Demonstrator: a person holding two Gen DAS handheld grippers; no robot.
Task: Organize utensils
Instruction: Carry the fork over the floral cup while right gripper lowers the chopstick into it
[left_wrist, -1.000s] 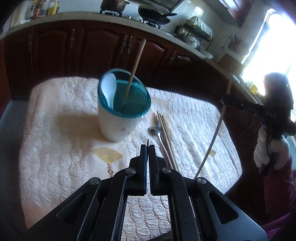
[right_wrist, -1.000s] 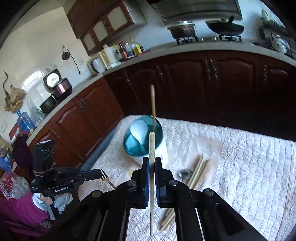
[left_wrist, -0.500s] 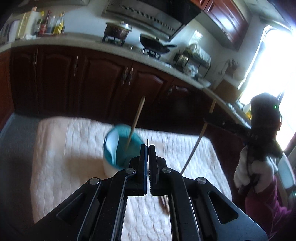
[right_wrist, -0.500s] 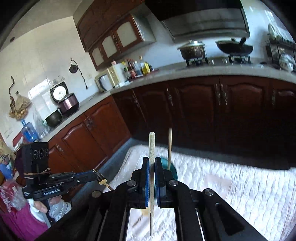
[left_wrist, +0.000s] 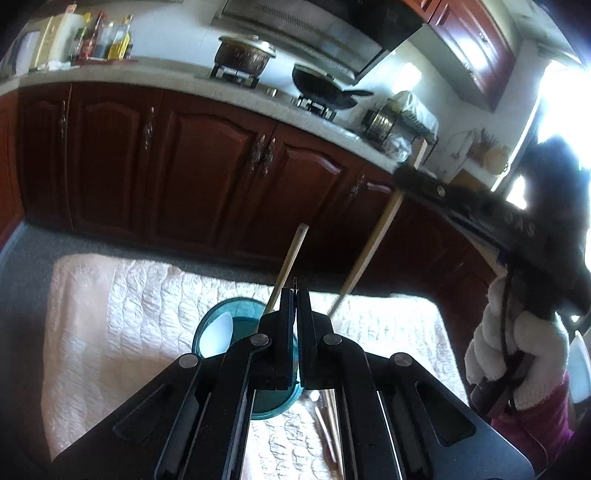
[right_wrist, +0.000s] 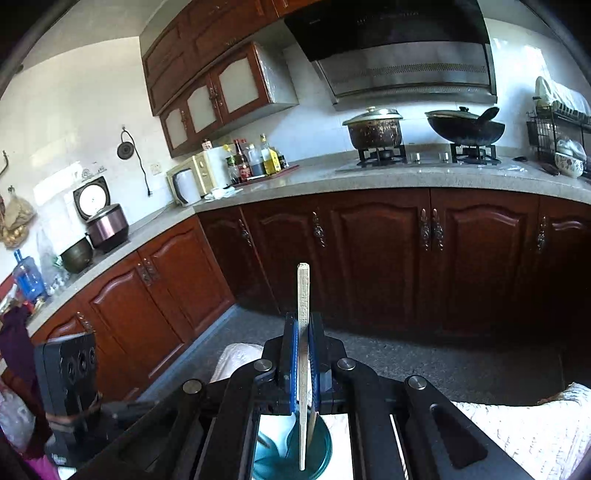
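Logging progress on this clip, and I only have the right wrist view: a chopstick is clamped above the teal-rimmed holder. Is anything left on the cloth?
Observer: Yes. The left wrist view shows a few utensils lying on the cloth beside the holder.
Operator: Anything in the holder besides the white spoon, before my held chopstick goes in?
Observer: A second chopstick stands in it, leaning.
Operator: And the left gripper?
Observer: Its jaws are shut on a thin sliver; I cannot tell what it is.
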